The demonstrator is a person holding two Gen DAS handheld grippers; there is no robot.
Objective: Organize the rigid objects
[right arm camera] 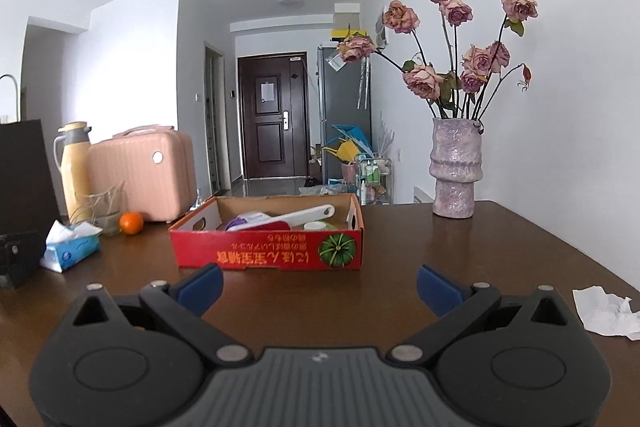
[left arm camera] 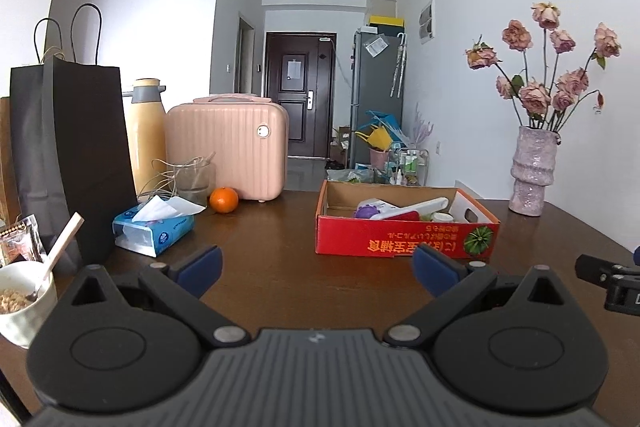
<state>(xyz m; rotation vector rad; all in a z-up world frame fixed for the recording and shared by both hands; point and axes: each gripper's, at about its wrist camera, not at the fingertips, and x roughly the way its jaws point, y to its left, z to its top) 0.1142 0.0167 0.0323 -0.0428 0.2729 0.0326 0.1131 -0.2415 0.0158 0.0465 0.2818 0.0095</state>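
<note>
Left gripper (left arm camera: 316,269) and right gripper (right arm camera: 320,285), both spread wide and empty, hover above the dark wooden desk (left arm camera: 272,247) facing a shallow red cardboard box (right arm camera: 268,247) printed with a green pumpkin, which sits mid-desk holding a white long-handled utensil (right arm camera: 304,214), a purple item (right arm camera: 244,223) and a small white cup (right arm camera: 314,226). Only the left wrist view shows a bowl of food with a spoon (left arm camera: 22,301) and a black paper bag (left arm camera: 76,151) in full; only the right wrist view shows a crumpled white tissue (right arm camera: 606,311) on the desk.
</note>
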